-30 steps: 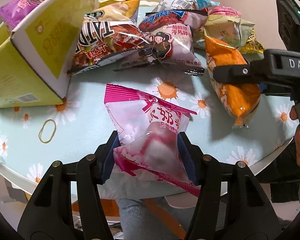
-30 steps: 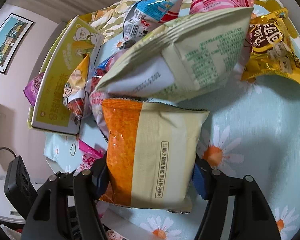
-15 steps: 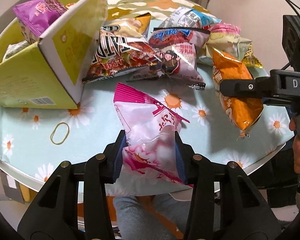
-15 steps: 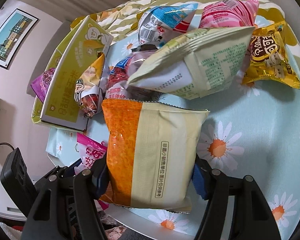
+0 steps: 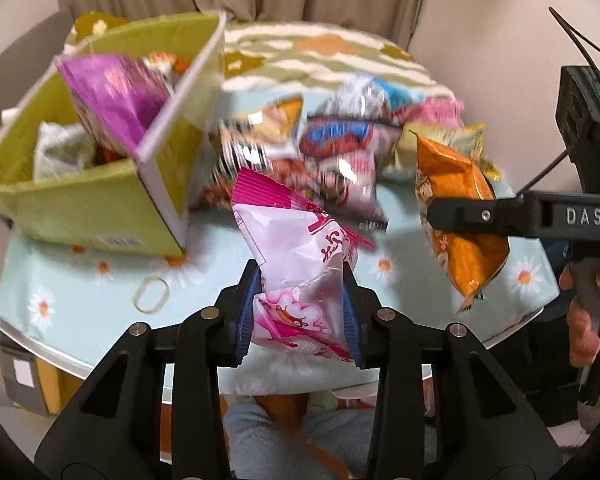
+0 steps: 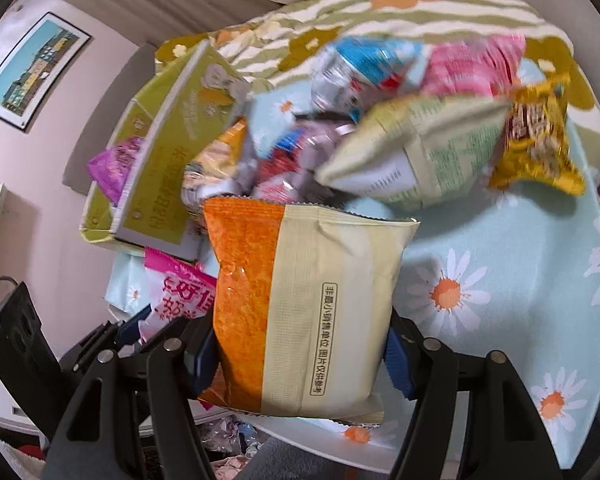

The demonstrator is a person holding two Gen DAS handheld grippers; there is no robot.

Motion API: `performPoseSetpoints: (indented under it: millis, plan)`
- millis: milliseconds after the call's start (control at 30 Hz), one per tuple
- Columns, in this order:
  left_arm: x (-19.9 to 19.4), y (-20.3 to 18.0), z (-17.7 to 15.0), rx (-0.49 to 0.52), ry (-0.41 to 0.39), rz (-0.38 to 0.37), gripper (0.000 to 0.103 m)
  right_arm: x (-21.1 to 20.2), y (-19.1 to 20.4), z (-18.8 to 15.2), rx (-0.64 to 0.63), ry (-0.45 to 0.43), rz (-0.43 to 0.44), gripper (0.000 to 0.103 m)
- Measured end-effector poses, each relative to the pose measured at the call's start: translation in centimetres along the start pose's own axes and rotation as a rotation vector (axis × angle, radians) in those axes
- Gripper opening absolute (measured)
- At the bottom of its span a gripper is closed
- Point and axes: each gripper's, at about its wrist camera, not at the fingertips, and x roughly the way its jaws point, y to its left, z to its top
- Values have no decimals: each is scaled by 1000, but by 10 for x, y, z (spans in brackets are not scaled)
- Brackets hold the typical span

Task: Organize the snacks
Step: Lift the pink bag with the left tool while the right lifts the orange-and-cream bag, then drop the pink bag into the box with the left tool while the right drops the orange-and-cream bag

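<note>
My left gripper [image 5: 300, 316] is shut on a pink and white snack bag [image 5: 300, 264] and holds it above the near edge of the daisy-print table [image 5: 84, 292]. My right gripper [image 6: 300, 356] is shut on an orange and cream snack bag [image 6: 300, 304], also lifted; it shows at the right of the left wrist view [image 5: 456, 216]. A yellow-green cardboard box [image 5: 84, 200] stands open at the back left with a purple bag [image 5: 116, 104] and other packets inside.
A pile of snack bags [image 5: 332, 148] lies at the back middle of the table, among them a pale green bag [image 6: 432, 152], a yellow bag [image 6: 540, 140] and a blue and silver bag [image 6: 360, 68]. A rubber band [image 5: 152, 298] lies near the front left.
Both grippers have risen and pulled back with their bags, so the table and box look farther away and the box's inside now shows. The view is blurred by motion.
</note>
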Motion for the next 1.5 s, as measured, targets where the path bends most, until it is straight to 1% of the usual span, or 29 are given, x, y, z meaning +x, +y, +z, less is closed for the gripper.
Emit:
performPoseSetpoints:
  millis: [200,300,400,533,733,900,967,1067,1133,1167,1200,1267,1300,1333,1400,1433,1500]
  plan:
    - [-46,11,39,-20,-96,28,36,-41,33,22,-66,-79,32,64]
    - [-62,24,63,-19,-147,48,36,-54,56,43,-109,-122,39,64]
    - [-69,45,89,-28,-184,58,36,-56,78,64,-133,-153,48,64]
    - [-70,81,122,-32,-211,79,36,-46,109,90,-152,-173,60,64]
    - [-55,145,167,-43,-204,95,36,-12,163,141,-194,-196,41,64]
    - [-30,194,199,-43,-180,101,36,11,201,175,-223,-217,4,64]
    - [-14,216,213,-37,-162,94,36,25,212,188,-215,-215,-5,64]
    - [10,237,227,-15,-130,84,36,42,220,201,-196,-208,-22,64]
    - [25,246,233,3,-118,65,36,55,224,209,-183,-202,-43,64]
    - [31,249,235,14,-126,56,37,60,226,211,-175,-197,-50,64]
    - [37,253,237,27,-123,54,39,67,227,214,-166,-190,-57,64]
    - [48,257,238,46,-96,72,59,77,227,218,-155,-177,-72,64]
    - [49,258,238,46,-92,79,88,80,227,219,-155,-173,-81,64]
    - [49,260,236,42,-97,83,103,83,227,219,-155,-168,-90,64]
    - [40,264,230,30,-124,52,103,89,226,219,-156,-150,-111,64]
    - [37,265,230,29,-122,47,103,91,227,219,-158,-146,-116,64]
    - [33,265,226,37,-108,71,103,95,228,218,-174,-134,-130,64]
